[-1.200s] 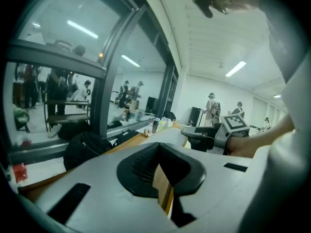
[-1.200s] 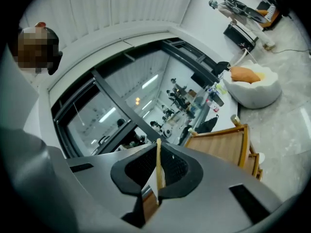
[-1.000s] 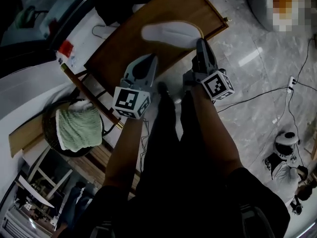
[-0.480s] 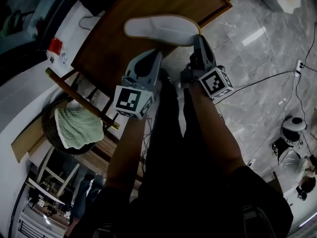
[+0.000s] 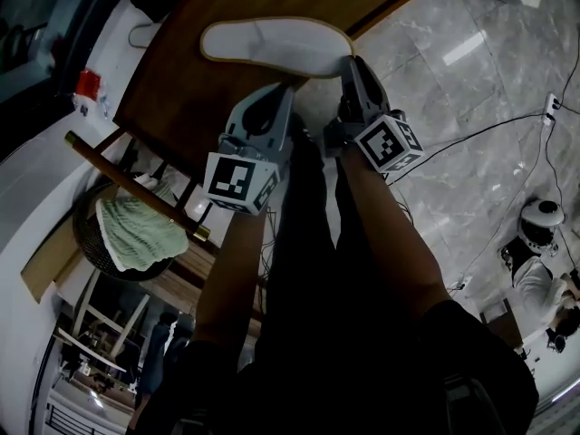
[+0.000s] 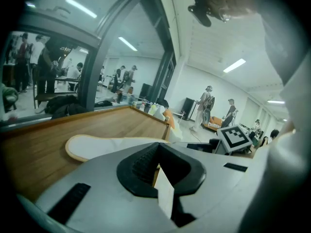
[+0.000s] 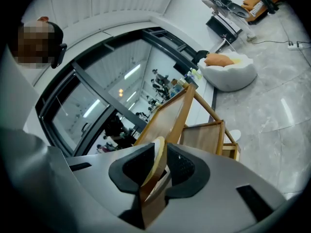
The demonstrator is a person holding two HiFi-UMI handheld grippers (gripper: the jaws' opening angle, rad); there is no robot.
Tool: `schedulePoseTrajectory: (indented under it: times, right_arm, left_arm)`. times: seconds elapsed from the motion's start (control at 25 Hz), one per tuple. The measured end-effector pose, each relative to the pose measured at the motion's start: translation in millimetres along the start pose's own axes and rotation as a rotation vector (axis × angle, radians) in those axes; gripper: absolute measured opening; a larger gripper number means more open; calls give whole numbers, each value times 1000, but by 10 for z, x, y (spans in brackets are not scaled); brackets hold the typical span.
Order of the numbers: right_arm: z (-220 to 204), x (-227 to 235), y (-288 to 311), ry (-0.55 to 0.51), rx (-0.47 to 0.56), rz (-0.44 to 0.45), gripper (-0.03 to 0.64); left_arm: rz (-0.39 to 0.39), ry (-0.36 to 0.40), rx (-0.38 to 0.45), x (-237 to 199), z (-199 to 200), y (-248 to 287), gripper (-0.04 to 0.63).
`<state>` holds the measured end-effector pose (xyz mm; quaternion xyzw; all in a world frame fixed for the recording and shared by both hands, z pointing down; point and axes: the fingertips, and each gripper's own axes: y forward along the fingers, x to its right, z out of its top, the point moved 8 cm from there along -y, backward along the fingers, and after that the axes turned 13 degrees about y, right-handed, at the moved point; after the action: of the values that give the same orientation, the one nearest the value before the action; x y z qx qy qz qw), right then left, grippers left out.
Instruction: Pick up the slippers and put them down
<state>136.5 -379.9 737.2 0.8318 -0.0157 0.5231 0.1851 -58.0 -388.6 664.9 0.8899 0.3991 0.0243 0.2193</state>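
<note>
A white slipper (image 5: 263, 45) with a tan rim lies sole-side flat over the wooden table (image 5: 181, 107). My right gripper (image 5: 352, 62) is shut on the slipper's right end. In the right gripper view the thin slipper edge (image 7: 155, 169) stands between the black pads of the right gripper (image 7: 160, 152), whose jaws have just been opening slightly. My left gripper (image 5: 283, 91) hovers just short of the slipper's near edge, apart from it. In the left gripper view the slipper (image 6: 104, 147) lies ahead to the left; the left gripper (image 6: 156, 160) is shut, with a pale sliver in its slit.
A dark basket holding a green-white cloth (image 5: 136, 234) sits at the left below the table, crossed by a wooden rod (image 5: 136, 184). Cables (image 5: 471, 143) run over the marble floor at the right. Wooden frames (image 7: 209, 135) and a beanbag (image 7: 228, 69) lie ahead of the right gripper.
Both grippers have sunk toward the table. The slipper, still in the right gripper, has shifted left and up in the head view and now lies lower over the tabletop.
</note>
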Motion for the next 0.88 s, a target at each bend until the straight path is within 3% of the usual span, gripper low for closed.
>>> schedulePoseTrajectory:
  times: [0.12, 0.36, 0.48, 0.56, 0.76, 0.88]
  right_arm:
    - [26, 19, 18, -37, -17, -23, 123]
    - [352, -158, -69, -137, -26, 0, 129]
    - [623, -516, -144, -216, -82, 139, 113]
    - [812, -900, -210, -331, -134, 265, 73]
    - [1171, -2123, -592, -568, -227, 555, 41]
    - [1310, -2867, -873, -698, -284, 706, 38]
  left_arm:
    - [-3, -3, 3, 29, 3, 21, 11]
    - [11, 29, 26, 48, 338, -6, 11]
    - [29, 30, 66, 38, 669, -157, 11]
    - [31, 56, 90, 46, 911, -291, 11]
    - [19, 132, 104, 231, 1490, -792, 11]
    - [4, 183, 164, 344, 1966, -1107, 11]
